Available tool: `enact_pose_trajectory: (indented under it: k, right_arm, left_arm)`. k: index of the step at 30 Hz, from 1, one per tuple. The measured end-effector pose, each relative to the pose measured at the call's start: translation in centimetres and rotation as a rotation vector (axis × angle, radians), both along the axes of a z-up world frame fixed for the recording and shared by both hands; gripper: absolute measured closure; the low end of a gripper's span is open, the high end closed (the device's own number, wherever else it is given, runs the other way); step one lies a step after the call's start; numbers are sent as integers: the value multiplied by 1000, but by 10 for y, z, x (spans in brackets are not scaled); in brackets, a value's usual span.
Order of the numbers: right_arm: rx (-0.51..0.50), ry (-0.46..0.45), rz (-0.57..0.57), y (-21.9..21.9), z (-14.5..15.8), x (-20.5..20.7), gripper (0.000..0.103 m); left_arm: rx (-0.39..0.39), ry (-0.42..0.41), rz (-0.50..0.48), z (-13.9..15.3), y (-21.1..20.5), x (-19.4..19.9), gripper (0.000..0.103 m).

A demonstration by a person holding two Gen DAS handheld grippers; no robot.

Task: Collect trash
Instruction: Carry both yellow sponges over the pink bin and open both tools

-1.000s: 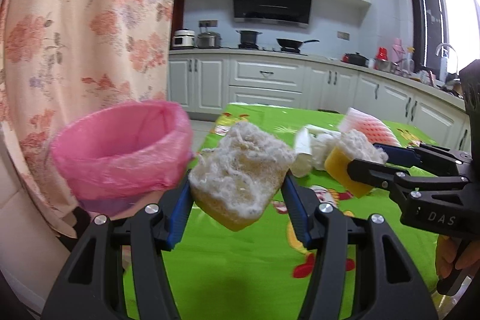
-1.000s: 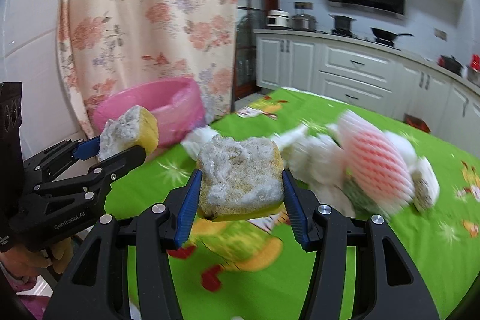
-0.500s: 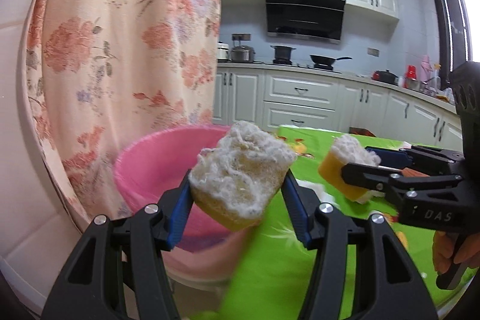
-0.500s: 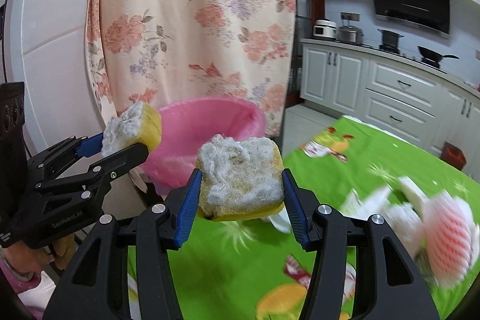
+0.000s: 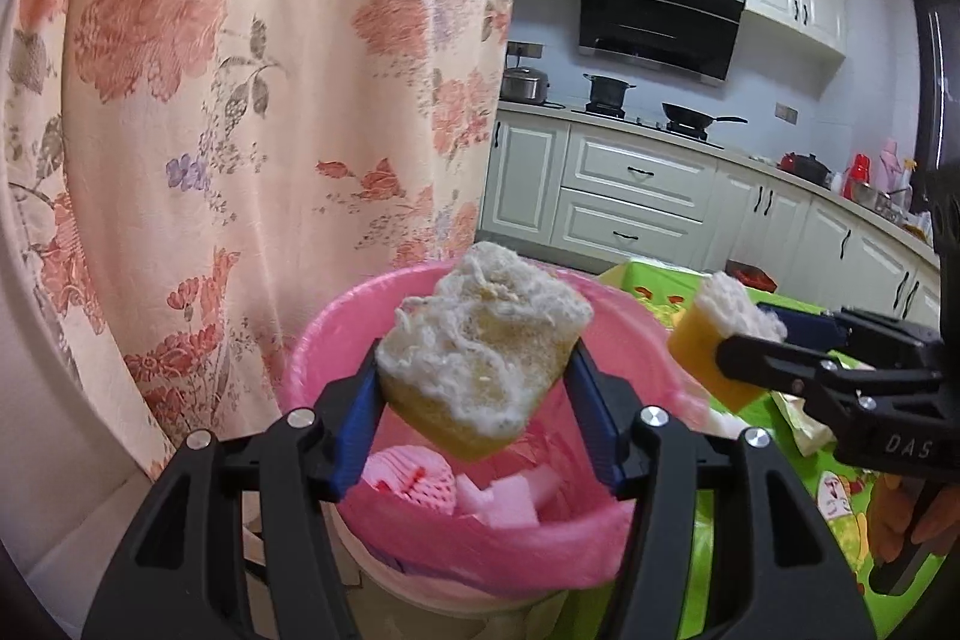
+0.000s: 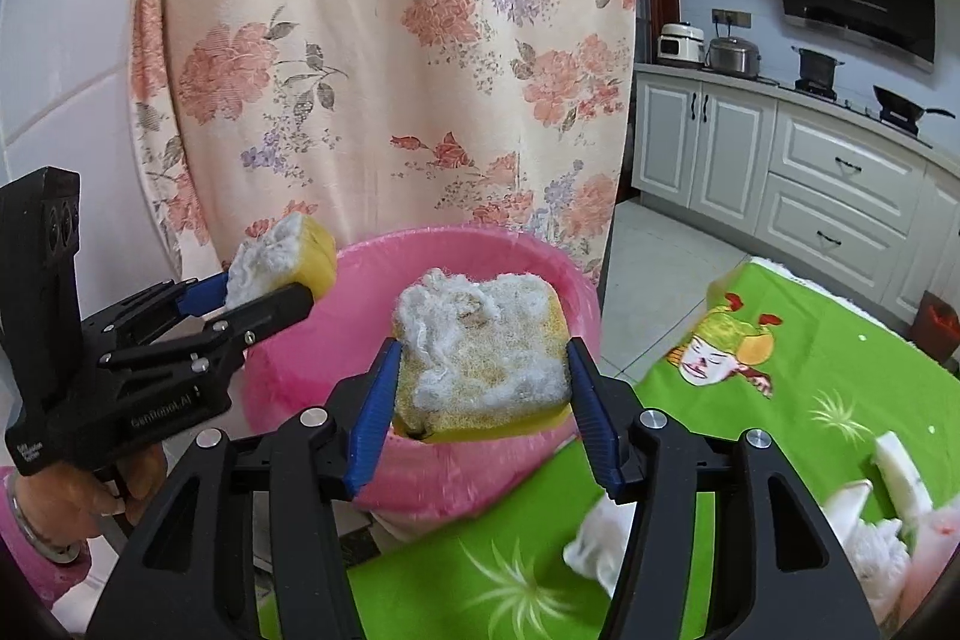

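My left gripper is shut on a worn yellow sponge with a frayed white top, held over the open mouth of the pink-lined trash bin. My right gripper is shut on a second yellow sponge, held just in front of the bin near its rim. In the left wrist view the right gripper sits at the right with its sponge. In the right wrist view the left gripper and its sponge sit at the left. Pink foam net and white scraps lie inside the bin.
A floral curtain hangs close behind the bin. The green patterned tablecloth lies to the right, with white foam scraps on it. Kitchen cabinets and a stove stand at the back.
Both grippers have swung left from over the table to the bin, each still holding its sponge. The left sponge now hangs over the bin's opening.
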State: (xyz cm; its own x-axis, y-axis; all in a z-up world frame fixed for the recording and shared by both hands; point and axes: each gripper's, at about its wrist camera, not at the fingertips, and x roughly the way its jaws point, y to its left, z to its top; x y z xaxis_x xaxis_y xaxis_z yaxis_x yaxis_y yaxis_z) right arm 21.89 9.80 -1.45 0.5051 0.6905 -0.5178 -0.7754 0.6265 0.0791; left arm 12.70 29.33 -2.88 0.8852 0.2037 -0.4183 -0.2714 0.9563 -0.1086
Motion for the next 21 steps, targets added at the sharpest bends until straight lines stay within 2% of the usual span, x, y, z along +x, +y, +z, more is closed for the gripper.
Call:
enact_pose_trajectory:
  k: [9, 10, 12, 13, 18, 21]
  right_arm:
    - [-3, 24, 18, 24, -8, 19, 44]
    - [0, 23, 24, 26, -9, 20, 42]
    - [6, 28, 34, 29, -10, 24, 32]
    - [10, 31, 38, 29, -10, 24, 31]
    - [49, 24, 42, 14, -5, 16, 30]
    - [61, -9, 44, -2, -1, 1, 30]
  left_arm:
    - [-11, 44, -1, -10, 28, 18, 42]
    - [-9, 45, 2, -11, 28, 18, 40]
    - [-5, 43, 16, -12, 32, 19, 32]
    - [-3, 41, 22, -12, 32, 18, 29]
    - [-2, 37, 44, -13, 36, 8, 25]
    - [-12, 25, 46, -13, 30, -3, 17]
